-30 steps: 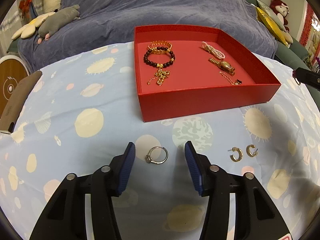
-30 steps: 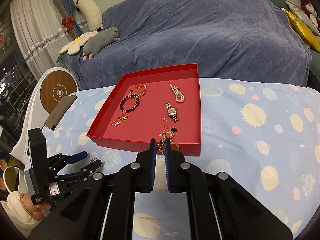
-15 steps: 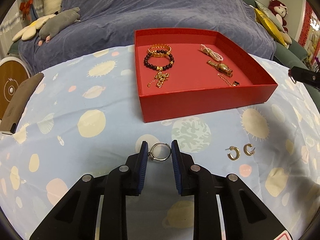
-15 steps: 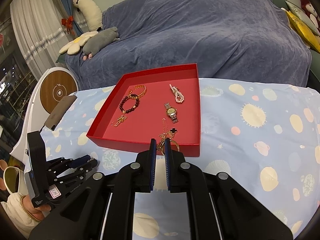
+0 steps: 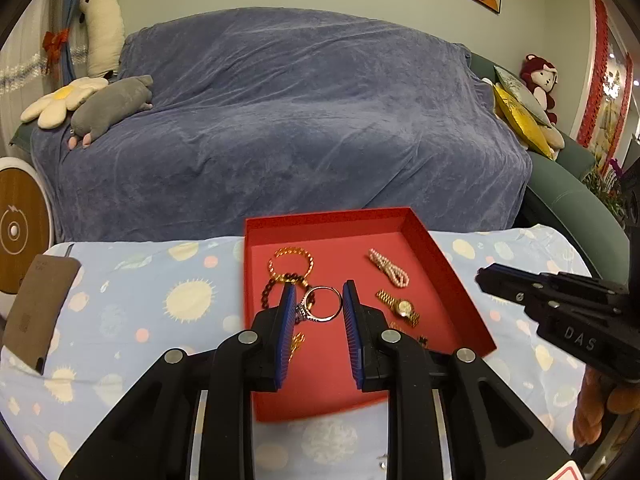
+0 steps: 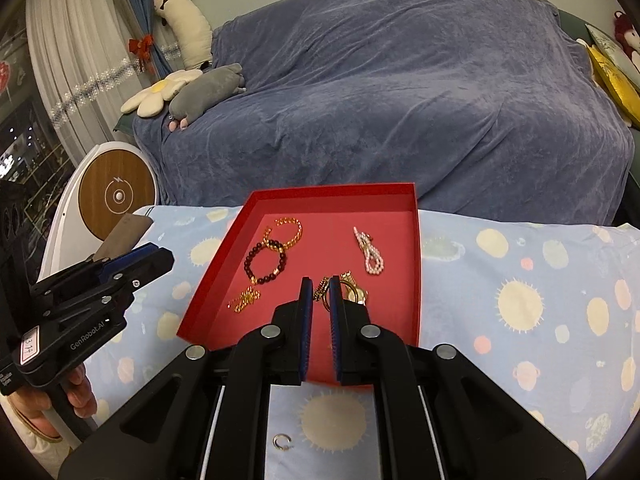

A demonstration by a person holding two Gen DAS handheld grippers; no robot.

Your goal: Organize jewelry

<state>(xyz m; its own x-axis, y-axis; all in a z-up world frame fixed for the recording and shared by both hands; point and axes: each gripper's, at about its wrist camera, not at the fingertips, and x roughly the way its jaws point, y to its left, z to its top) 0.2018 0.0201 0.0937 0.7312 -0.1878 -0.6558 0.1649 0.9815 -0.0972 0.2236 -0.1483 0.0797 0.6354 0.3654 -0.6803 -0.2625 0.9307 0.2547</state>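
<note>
My left gripper (image 5: 318,300) is shut on a silver ring (image 5: 320,305) and holds it above the red tray (image 5: 448,256). The tray holds a gold bracelet (image 5: 291,260), a dark bead bracelet (image 6: 266,261), a pearl strand (image 5: 389,267), a gold watch (image 5: 400,307) and a gold pendant (image 6: 245,299). My right gripper (image 6: 320,294) is shut and empty, low over the tray's near right part, and shows in the left wrist view (image 5: 560,300). A small earring (image 6: 282,441) lies on the cloth below it.
The table has a light blue cloth with sun and planet prints (image 6: 520,300). A brown card (image 5: 38,308) lies at its left edge. A sofa under a blue cover (image 5: 280,120) stands behind with plush toys (image 5: 108,108).
My left gripper closed on the ring, lifted it off the cloth and carried it forward over the tray. My right gripper moved forward over the tray, still shut.
</note>
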